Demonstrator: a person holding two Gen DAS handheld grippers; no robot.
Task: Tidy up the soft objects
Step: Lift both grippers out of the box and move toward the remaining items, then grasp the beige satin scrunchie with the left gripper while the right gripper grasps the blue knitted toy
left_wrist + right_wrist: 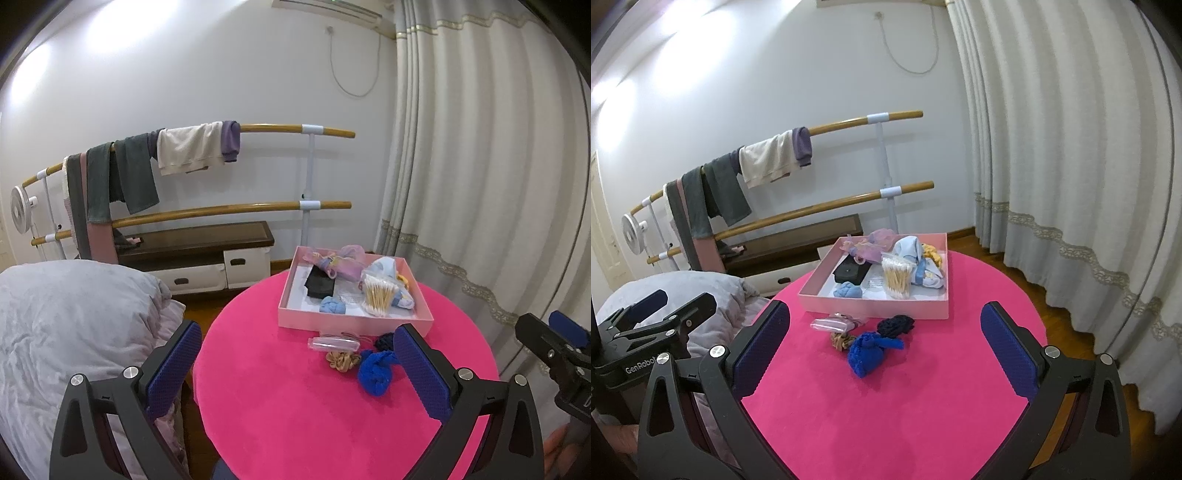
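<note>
A pink box (332,320) (871,306) stands at the far side of a round pink table (295,413) (886,406). Inside lie a light blue knot (331,305) (847,290), a bag of cotton swabs (378,295) (897,277), a black pouch (320,283) and pastel fabrics. In front of the box rest a bright blue knotted cloth (375,371) (868,352), a dark navy scrunchie (384,341) (895,325), a tan scrunchie (340,360) (842,340) and a clear packet (332,344) (831,325). My left gripper (299,365) is open, as is my right gripper (884,350); both hover short of these items, holding nothing.
A grey duvet (74,332) lies left of the table. Behind stand a wooden rail rack (258,208) hung with towels, a low dark bench with drawers (207,251) and a small fan (20,208). Curtains (480,166) hang on the right.
</note>
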